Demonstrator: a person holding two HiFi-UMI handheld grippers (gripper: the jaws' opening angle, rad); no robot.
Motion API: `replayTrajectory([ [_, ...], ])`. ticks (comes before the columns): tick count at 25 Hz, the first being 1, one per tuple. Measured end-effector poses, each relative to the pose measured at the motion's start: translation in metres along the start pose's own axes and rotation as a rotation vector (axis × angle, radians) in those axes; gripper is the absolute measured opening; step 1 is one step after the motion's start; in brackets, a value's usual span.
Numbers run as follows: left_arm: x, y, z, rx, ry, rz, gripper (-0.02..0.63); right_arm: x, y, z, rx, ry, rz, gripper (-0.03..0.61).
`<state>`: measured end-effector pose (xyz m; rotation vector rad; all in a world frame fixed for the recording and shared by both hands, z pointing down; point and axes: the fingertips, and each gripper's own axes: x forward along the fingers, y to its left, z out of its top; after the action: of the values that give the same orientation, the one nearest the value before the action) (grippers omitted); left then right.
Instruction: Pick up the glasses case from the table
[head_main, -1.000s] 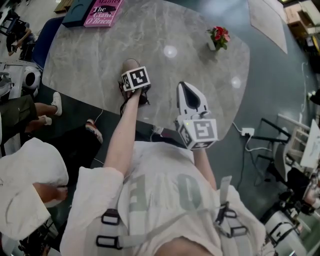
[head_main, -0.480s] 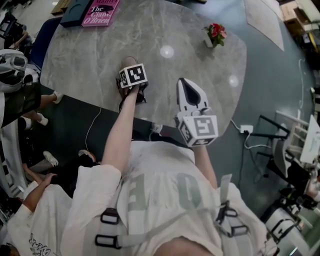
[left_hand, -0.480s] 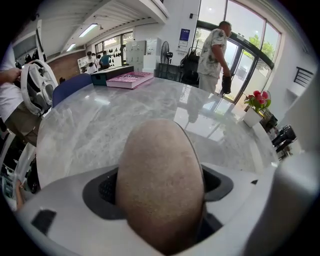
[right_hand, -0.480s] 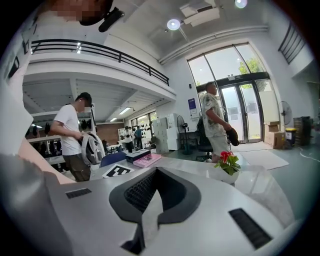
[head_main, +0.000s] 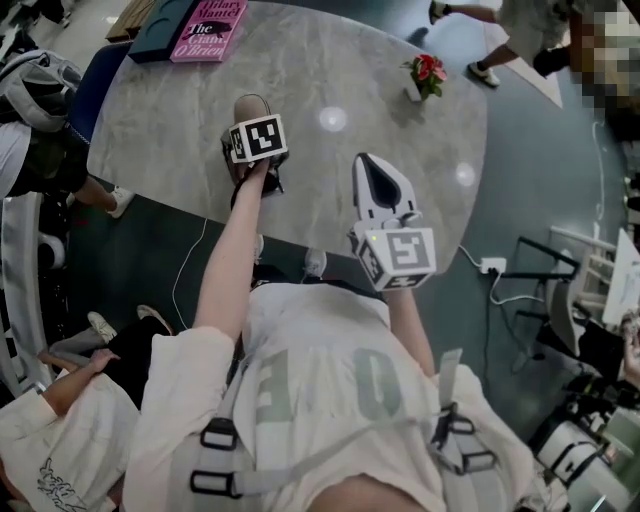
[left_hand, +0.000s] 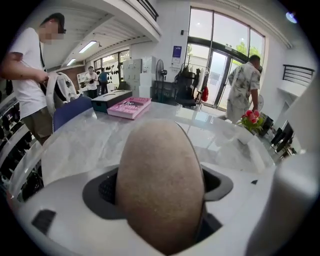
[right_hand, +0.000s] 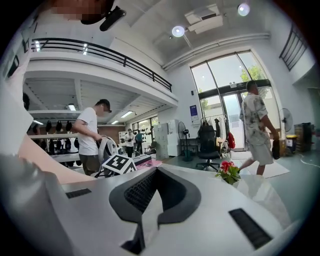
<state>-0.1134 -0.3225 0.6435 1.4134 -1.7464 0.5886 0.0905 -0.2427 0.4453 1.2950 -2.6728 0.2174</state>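
Observation:
The glasses case (head_main: 250, 108) is a tan, felt-like oval. My left gripper (head_main: 250, 128) is shut on it and holds it over the left half of the grey marble table (head_main: 350, 60). In the left gripper view the glasses case (left_hand: 160, 185) fills the middle and stands between the white jaws, pointing away from the camera. My right gripper (head_main: 378, 170) hovers near the table's front edge, to the right of the left one. In the right gripper view the right gripper (right_hand: 150, 210) has its jaws together with nothing between them.
A small pot of red flowers (head_main: 428, 75) stands at the table's far right. A pink book (head_main: 210, 25) and a dark box (head_main: 155, 22) lie at the far left corner, beside a blue chair (head_main: 100, 60). People stand at the left (left_hand: 30, 75) and walk past behind (right_hand: 257, 130).
My left gripper has carried the case a little farther out and to the left over the table. The right gripper has stayed put. People around the table have moved.

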Motion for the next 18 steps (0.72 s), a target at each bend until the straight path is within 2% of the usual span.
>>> replayTrajectory([
  [6, -0.038, -0.012, 0.058, 0.082, -0.167, -0.010, 0.416, -0.006, 0.002, 0.020, -0.023, -0.057, -0.012, -0.002],
  [11, -0.090, -0.025, 0.105, 0.232, -0.371, -0.006, 0.416, -0.013, 0.007, 0.033, -0.031, -0.089, -0.012, -0.002],
  [18, -0.172, -0.026, 0.128, 0.303, -0.631, 0.046, 0.417, -0.023, 0.018, 0.036, -0.051, -0.096, 0.005, -0.002],
])
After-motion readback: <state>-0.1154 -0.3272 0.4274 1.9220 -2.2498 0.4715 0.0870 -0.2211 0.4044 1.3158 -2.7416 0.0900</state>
